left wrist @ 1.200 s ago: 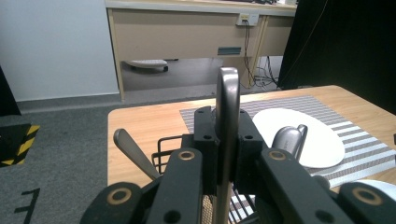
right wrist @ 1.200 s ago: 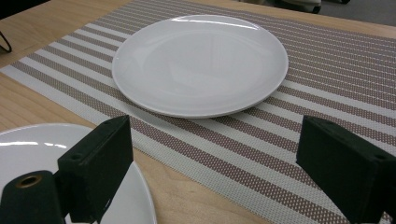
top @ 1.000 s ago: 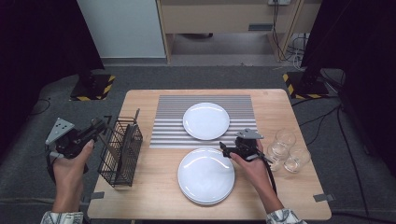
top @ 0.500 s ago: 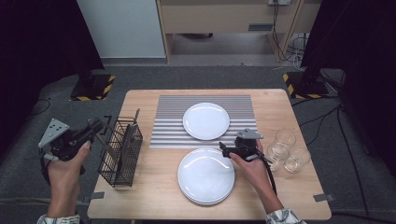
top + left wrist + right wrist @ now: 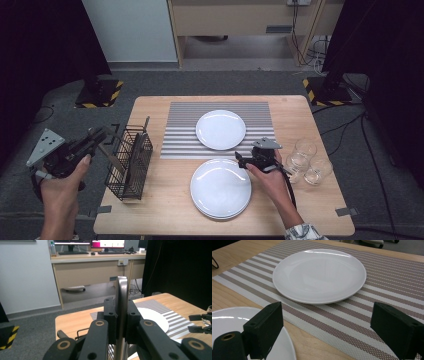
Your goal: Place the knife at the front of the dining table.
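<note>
In the high view, the left gripper (image 5: pixel 96 137) sits at about nine o'clock, off the worktop's (image 5: pixel 155 210) edge, beside the wire basket (image 5: pixel 131 162). Its jaws are clamped on a knife (image 5: pixel 111 159) whose far end slants down into the basket. The right gripper (image 5: pixel 243 161) rests near the centre, between the near plate (image 5: pixel 220 188) at six o'clock and the far plate (image 5: pixel 220 129) on the striped mat (image 5: pixel 182 132) at twelve; three glasses (image 5: pixel 306 161) stand at three o'clock.

In the left gripper view, the pads pinch the knife's flat metal handle (image 5: pixel 122 300), which stands upright between them. It looks stiff, light and smooth, so it could slip or swivel; a hold on the flat handle faces seems best.

In the right gripper view, the jaws stand wide apart and empty over the mat, facing the far plate (image 5: pixel 319 275).
</note>
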Action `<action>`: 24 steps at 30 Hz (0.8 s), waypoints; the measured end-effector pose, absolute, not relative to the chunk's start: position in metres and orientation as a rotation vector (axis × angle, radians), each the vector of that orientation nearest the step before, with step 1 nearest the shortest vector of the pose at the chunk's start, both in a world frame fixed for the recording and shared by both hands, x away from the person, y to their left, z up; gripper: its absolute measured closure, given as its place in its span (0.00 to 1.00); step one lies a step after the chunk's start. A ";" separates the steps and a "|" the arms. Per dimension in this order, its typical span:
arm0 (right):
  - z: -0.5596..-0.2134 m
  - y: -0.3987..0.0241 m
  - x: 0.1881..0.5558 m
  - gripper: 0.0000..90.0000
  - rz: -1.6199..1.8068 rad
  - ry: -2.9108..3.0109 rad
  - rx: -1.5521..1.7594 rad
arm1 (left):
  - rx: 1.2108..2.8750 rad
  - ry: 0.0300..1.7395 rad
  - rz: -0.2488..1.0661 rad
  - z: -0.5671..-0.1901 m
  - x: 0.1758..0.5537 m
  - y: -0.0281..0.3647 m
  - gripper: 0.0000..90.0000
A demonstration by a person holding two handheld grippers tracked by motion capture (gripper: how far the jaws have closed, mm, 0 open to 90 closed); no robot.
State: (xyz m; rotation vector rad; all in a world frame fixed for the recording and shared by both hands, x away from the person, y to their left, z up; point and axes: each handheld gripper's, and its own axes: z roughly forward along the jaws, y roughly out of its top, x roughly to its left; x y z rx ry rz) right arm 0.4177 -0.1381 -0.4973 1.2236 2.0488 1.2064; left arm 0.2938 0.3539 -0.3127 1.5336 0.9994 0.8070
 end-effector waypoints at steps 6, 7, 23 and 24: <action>-0.495 -0.137 0.417 0.12 1.211 2.046 1.222 | 1.543 0.961 0.810 -0.302 0.287 0.347 0.92; -0.495 -0.138 0.416 0.12 1.212 2.045 1.222 | 1.543 0.954 0.812 -0.300 0.286 0.346 0.92; -0.493 -0.138 0.416 0.12 1.219 2.036 1.223 | 1.532 0.892 0.781 -0.287 0.282 0.328 0.92; -0.493 -0.138 0.416 0.12 1.217 2.038 1.221 | 1.532 0.888 0.781 -0.286 0.282 0.327 0.92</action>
